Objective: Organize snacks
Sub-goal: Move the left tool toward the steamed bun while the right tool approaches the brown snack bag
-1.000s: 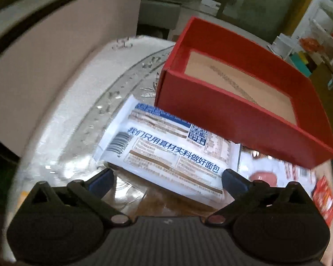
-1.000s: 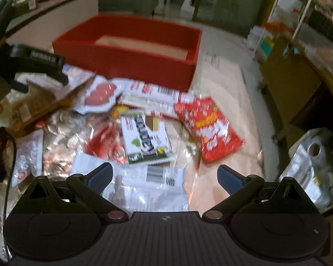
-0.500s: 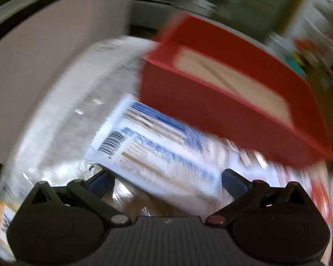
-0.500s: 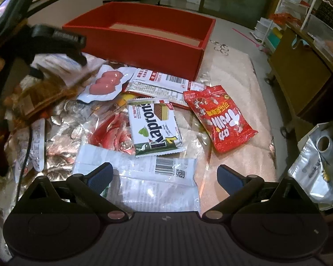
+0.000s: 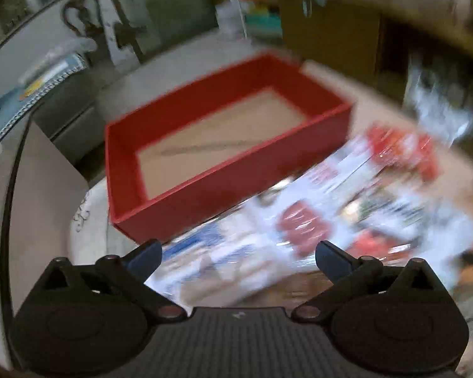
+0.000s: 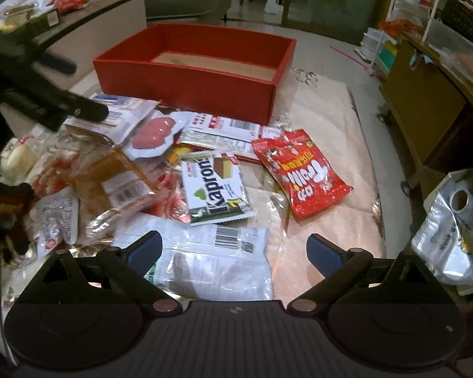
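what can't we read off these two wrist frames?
- Left wrist view: motion blur smears the snack packets; no labels legible.
- Right wrist view: near wall of the red box hides part of its floor.
- Right wrist view: left gripper is dark, blurred, cut by the edge; jaw state unreadable there.

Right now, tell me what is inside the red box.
The red box shows only a bare brown floor with a faint streak; no snacks. Its near wall hides the front strip of the floor in the right wrist view.

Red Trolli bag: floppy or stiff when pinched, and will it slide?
The red Trolli bag looks like thin glossy film lying nearly flat, so probably floppy and light. Its shiny surface may slip on the table cover; a corner pinch likely lets it droop.
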Available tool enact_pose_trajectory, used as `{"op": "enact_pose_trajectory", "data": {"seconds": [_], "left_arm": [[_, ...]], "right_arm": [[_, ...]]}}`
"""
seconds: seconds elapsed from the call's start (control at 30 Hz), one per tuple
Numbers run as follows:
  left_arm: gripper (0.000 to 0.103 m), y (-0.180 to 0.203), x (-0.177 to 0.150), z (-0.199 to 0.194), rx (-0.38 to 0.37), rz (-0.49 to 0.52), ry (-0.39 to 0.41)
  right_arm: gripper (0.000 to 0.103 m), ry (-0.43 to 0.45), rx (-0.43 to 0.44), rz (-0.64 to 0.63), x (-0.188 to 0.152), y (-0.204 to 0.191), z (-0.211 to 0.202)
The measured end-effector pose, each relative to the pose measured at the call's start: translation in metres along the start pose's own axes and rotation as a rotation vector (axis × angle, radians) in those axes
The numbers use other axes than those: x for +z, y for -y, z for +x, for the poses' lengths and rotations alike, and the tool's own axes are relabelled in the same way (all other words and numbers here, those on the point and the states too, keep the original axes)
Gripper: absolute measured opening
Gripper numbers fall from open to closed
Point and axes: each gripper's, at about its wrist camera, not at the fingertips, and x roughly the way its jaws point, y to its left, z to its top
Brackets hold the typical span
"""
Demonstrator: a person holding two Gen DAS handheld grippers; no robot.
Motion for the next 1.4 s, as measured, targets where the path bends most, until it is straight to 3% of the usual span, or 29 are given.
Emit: {"op": "enact_pose_trajectory", "data": {"seconds": [0.1, 0.27, 0.33, 0.47, 0.53, 0.6, 0.63, 0.67, 0.8, 0.87, 0.93, 1.0, 1.1, 1.2, 1.3, 1.4], "left_arm": [[0.100, -0.017, -0.002, 0.035, -0.066, 0.005, -0.090], [0.100, -0.016, 0.003, 0.069, -0.173, 0.026, -0.146], [0.100, -0.011, 0.000, 0.067, -0.160, 0.042, -0.139], [0.100, 0.003, -0.015, 0.045, -0.208, 0.003, -0.239], [0.100, 0.015, -0.020, 0.032, -0.286, -0.047, -0.313], [0.100, 0.028, -0.021, 0.019, -0.430, -0.106, -0.367], [0.100, 0.035, -0.021, 0.011, -0.494, -0.114, -0.360], [0.100, 0.037, -0.017, 0.004, -0.495, -0.106, -0.338], [0.100, 0.030, -0.002, -0.014, -0.255, 0.061, -0.191], [0.100, 0.014, -0.006, -0.007, -0.145, 0.136, -0.231], [0.100, 0.003, -0.012, 0.000, -0.094, 0.132, -0.288], [0.100, -0.006, -0.021, -0.007, -0.087, 0.051, -0.288], [0.100, -0.019, -0.044, -0.034, -0.066, -0.245, -0.193], [0.100, -0.026, -0.073, -0.051, 0.061, -0.462, -0.196], [0.100, -0.023, -0.106, -0.050, 0.177, -0.572, -0.220], [0.099, -0.020, -0.131, -0.029, 0.207, -0.682, -0.244]], "right_arm": [[0.100, -0.011, 0.011, 0.020, 0.003, 0.002, 0.004], [0.100, -0.048, 0.034, 0.011, -0.002, 0.000, 0.010], [0.100, -0.068, 0.043, 0.008, -0.002, -0.002, 0.013], [0.100, -0.051, 0.066, 0.018, 0.001, 0.000, 0.005], [0.100, -0.046, 0.081, 0.029, 0.001, 0.001, 0.001], [0.100, -0.042, 0.088, 0.031, 0.002, 0.001, -0.002], [0.100, -0.036, 0.090, 0.029, 0.001, 0.000, -0.004], [0.100, -0.028, 0.093, 0.026, 0.001, 0.000, -0.007], [0.100, -0.004, 0.084, 0.018, -0.001, 0.000, -0.015], [0.100, -0.011, 0.097, 0.018, -0.004, 0.002, -0.015], [0.100, -0.028, 0.103, 0.021, -0.004, 0.003, -0.013], [0.100, -0.033, 0.114, 0.021, 0.000, 0.002, -0.012], [0.100, -0.014, 0.130, 0.024, 0.007, -0.001, -0.016], [0.100, -0.007, 0.158, 0.010, 0.007, -0.008, -0.020], [0.100, 0.003, 0.154, -0.029, 0.004, -0.018, -0.023], [0.099, 0.034, 0.140, -0.074, 0.004, -0.029, -0.025]]}}
